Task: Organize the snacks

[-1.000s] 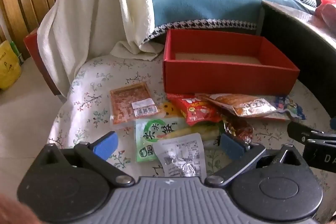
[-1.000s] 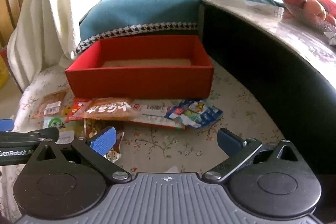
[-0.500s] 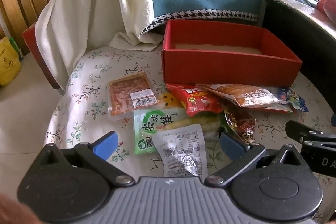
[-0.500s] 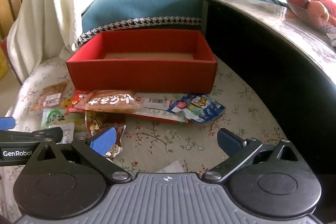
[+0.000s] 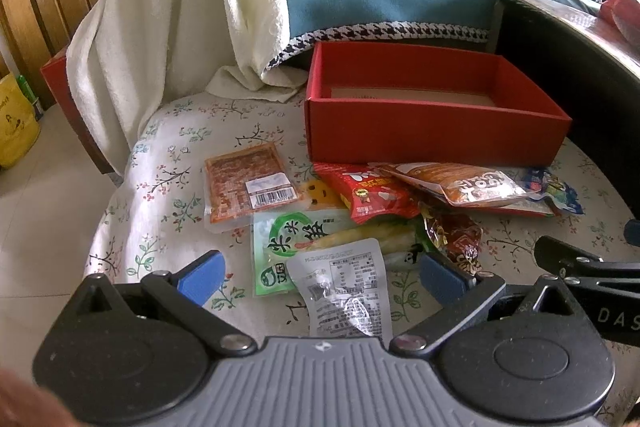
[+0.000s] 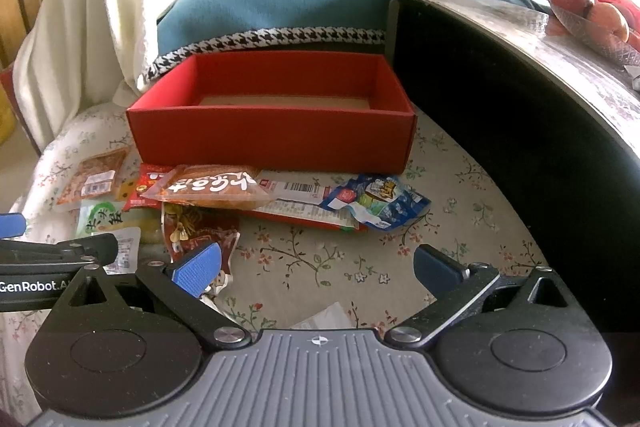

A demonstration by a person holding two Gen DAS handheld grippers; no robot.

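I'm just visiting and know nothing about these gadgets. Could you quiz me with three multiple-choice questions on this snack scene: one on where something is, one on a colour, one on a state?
1. Where does the blue snack packet lie?
A. Inside the box
B. On the floral cloth in front of the box's right end
C. On the dark table with the fruit

2. What colour is the box?
A. Red
B. Green
C. White

3. How is the left gripper now?
A. Shut on the green packet
B. Shut on nothing
C. Open, holding nothing

Answers:
1. B: the right wrist view shows it on the floral cloth just before the box's right corner.
2. A: its walls are red in both views.
3. C: its blue fingers stand wide apart, with the silver packet lying loose between them.
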